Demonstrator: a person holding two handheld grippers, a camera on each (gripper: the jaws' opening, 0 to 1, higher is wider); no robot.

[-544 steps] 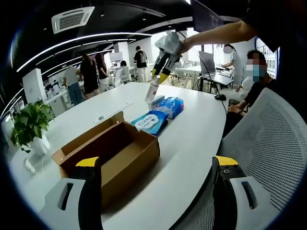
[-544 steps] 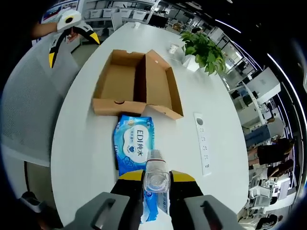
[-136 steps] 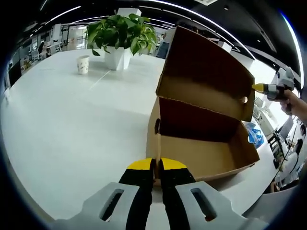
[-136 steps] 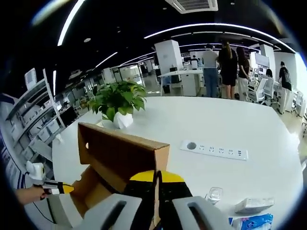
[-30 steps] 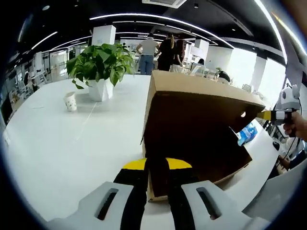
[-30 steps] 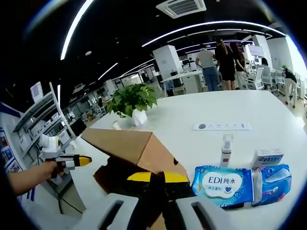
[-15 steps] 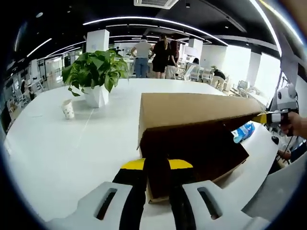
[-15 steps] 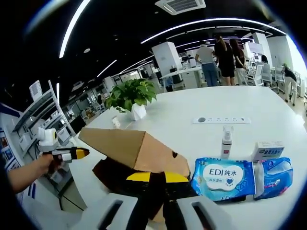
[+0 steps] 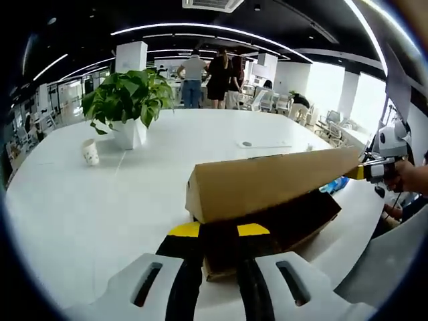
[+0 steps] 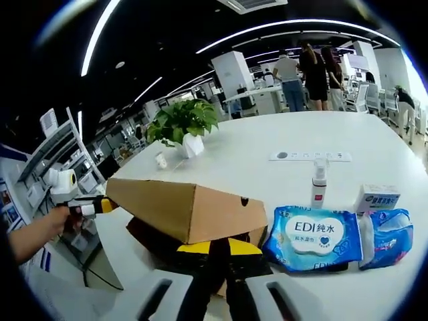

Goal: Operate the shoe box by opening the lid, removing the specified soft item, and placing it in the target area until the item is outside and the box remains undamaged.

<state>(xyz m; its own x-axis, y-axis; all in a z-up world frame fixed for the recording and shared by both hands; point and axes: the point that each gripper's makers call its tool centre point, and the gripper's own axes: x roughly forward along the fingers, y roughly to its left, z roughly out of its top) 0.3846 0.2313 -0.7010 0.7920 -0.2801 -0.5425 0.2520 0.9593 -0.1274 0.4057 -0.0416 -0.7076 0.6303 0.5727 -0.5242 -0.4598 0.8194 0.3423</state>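
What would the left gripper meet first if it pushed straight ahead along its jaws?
The left gripper is already at the shoe box: its end wall sits between the jaws, under the nearly closed lid.

Bright ceiling light strips glare on the white table; edges bend, sharp focus.

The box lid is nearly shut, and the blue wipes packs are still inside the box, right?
Not quite. The lid is nearly shut, but the blue wipes packs lie outside the box, on the white table beside it. The right gripper view shows this.
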